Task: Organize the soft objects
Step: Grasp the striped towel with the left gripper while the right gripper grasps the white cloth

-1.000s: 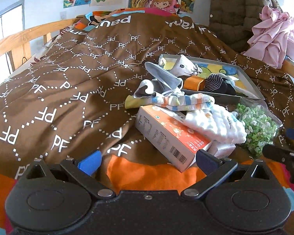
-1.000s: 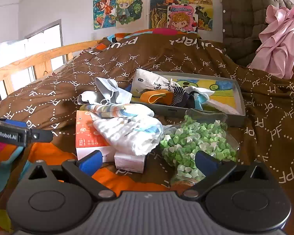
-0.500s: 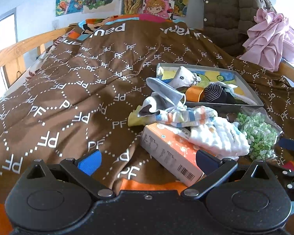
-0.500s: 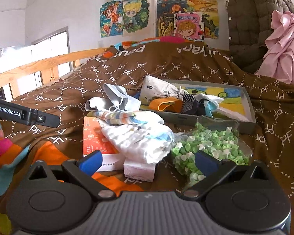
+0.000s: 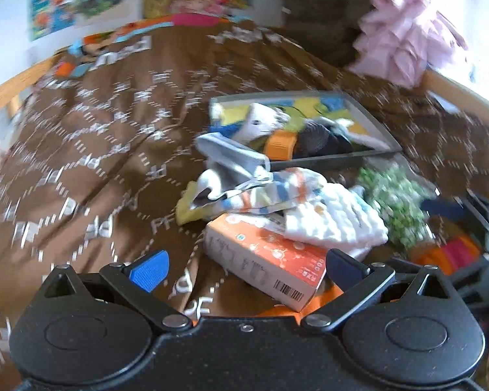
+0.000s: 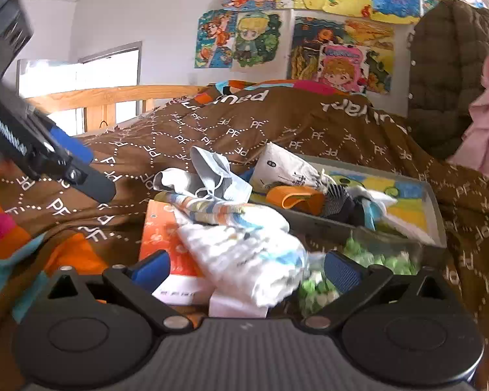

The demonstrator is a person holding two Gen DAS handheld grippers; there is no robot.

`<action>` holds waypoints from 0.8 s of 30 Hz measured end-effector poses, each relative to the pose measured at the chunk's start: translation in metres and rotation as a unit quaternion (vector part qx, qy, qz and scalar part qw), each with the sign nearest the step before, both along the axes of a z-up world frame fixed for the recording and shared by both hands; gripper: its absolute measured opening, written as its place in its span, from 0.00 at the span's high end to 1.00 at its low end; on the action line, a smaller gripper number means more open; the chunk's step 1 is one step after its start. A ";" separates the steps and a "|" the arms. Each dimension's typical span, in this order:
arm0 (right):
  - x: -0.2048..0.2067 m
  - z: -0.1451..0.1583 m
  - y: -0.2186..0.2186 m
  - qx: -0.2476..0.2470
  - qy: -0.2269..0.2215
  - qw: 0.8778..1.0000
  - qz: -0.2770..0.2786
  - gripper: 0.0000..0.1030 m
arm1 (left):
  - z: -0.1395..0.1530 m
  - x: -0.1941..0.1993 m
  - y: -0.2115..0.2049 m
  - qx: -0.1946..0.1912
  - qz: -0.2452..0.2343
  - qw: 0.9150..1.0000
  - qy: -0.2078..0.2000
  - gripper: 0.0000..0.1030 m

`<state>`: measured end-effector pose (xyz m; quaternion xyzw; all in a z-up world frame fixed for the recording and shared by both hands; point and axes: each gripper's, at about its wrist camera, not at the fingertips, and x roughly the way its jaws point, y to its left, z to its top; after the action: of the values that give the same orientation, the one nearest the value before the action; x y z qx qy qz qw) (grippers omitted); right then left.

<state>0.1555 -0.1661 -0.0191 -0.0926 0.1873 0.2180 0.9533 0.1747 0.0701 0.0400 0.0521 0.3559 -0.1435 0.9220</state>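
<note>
Item: white quilted cloth (image 6: pixel 244 260), soft, crumpled, lying near the middle of the bed on top of an orange carton (image 6: pixel 163 244), directly ahead of the right gripper (image 6: pixel 244 267). Adjoining: striped sock (image 6: pixel 218 210) just behind it, with a grey fabric piece (image 6: pixel 211 169) draped over that; a clear bag of green pieces (image 6: pixel 368 254) touching the cloth on its right. Destination, as judged: grey tray (image 6: pixel 438 215) at far right, already holding a white pouch (image 6: pixel 286 169), an orange band (image 6: pixel 296 197) and dark socks (image 6: pixel 338 200). Tools: right gripper with tongs wide apart, empty, framing the cloth; left gripper (image 5: pixel 244 265) likewise spread and empty, low over the brown quilt (image 5: pixel 81 163) at the carton's near left corner, its view motion-blurred. Handling note: the cloth will sag and may drag the sock along. Best taken by a raised fold near its centre, pinched clear of the carton edge and the bag, then lifted straight up before carrying right and far to the tray.
</note>
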 end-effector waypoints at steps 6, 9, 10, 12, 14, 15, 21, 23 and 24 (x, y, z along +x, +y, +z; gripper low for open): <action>0.031 0.000 0.008 -0.016 0.025 0.999 0.022 0.00 | 0.015 0.032 -0.019 0.053 -0.066 0.996 0.017 0.01; 0.041 -0.003 0.011 -0.018 0.031 0.999 0.030 0.01 | 0.014 0.046 -0.027 0.044 -0.080 0.996 0.015 0.01; 0.044 -0.004 0.011 -0.015 0.033 0.999 0.032 0.01 | 0.014 0.051 -0.028 0.039 -0.083 0.996 0.013 0.01; 0.046 -0.008 0.010 -0.008 0.039 0.999 0.035 0.01 | 0.012 0.061 -0.032 0.031 -0.085 0.996 0.013 0.01; 0.044 -0.012 0.010 -0.009 0.037 0.998 0.047 0.01 | 0.010 0.074 -0.036 0.017 -0.090 0.996 0.013 0.01; 0.044 -0.013 0.012 -0.017 0.033 0.998 0.052 0.01 | 0.009 0.080 -0.037 0.008 -0.092 0.996 0.014 0.01; 0.044 -0.017 0.017 -0.025 0.025 0.997 0.065 0.07 | -0.006 0.110 -0.057 -0.032 -0.127 0.991 0.033 0.07; 0.045 -0.018 0.018 -0.028 0.022 0.997 0.063 0.10 | -0.013 0.119 -0.065 -0.037 -0.136 0.989 0.040 0.10; 0.046 -0.018 0.017 -0.027 0.023 0.997 0.062 0.13 | -0.016 0.123 -0.068 -0.040 -0.140 0.988 0.043 0.12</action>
<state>0.2015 -0.1492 -0.0374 -0.1250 0.2088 0.2735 0.9306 0.2978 0.0018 0.0242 0.0584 0.3789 -0.2868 0.8779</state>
